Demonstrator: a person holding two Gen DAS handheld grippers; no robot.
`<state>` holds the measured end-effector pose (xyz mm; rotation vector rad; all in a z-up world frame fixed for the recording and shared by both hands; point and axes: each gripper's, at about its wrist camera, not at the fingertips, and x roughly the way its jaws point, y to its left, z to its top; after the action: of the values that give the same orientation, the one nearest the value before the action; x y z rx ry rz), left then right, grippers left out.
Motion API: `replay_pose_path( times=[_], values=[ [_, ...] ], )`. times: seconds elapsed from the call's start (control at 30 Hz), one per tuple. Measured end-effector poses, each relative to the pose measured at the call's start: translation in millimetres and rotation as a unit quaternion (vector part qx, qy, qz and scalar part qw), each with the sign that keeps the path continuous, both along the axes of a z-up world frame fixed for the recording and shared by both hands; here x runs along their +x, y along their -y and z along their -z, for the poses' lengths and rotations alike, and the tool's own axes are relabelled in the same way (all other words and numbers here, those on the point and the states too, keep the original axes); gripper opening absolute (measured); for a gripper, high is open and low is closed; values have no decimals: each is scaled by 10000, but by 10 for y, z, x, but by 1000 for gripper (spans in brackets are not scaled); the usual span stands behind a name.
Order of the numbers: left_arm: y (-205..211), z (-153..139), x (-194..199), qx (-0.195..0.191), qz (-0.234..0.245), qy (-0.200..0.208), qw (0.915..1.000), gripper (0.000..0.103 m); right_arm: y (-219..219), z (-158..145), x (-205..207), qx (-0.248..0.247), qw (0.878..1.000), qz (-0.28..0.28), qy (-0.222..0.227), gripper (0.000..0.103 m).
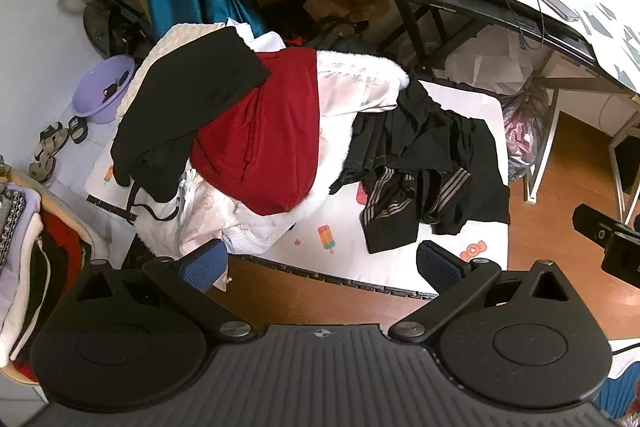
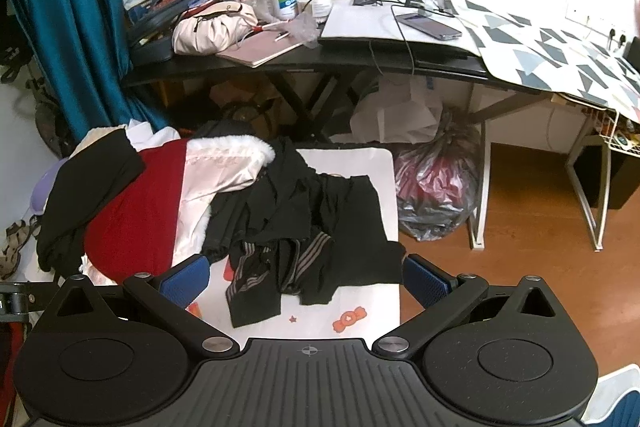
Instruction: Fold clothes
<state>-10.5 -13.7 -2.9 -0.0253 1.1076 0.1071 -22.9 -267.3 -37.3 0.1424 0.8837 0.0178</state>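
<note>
1. Cluttering the far side, a black desk (image 2: 320, 61) is carrying a bag (image 2: 214, 31), notebook (image 2: 260, 51) and phone (image 2: 432, 25).
2. Clothes are lying heaped on the white table (image 2: 360, 311): a red garment (image 1: 260, 139) at left, a black striped garment (image 2: 304, 239) spreading nearest.
3. Both the left gripper (image 1: 320, 259) and right gripper (image 2: 308, 279) are hanging wide open, empty, before the table's near edge.
4. A plastic sack (image 2: 436, 191) is sitting beside the table.

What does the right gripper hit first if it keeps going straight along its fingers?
Probably the black striped garment lying crumpled on the white table. It sits dead centre between the open fingers of the right gripper, with nothing nearer in that line. Depth is uncertain from this fisheye view.
</note>
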Motion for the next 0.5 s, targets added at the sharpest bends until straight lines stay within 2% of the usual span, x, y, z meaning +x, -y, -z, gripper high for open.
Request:
replay_pose_path(
  times=[0.27, 0.5],
  values=[
    [141, -2, -23, 61, -106, 2, 9999, 103, 154, 46, 7, 172, 9998, -37, -8, 102],
    [157, 9, -4, -65, -478, 74, 9988, 103, 305, 78, 51, 219, 9994, -224, 145, 102]
  ],
)
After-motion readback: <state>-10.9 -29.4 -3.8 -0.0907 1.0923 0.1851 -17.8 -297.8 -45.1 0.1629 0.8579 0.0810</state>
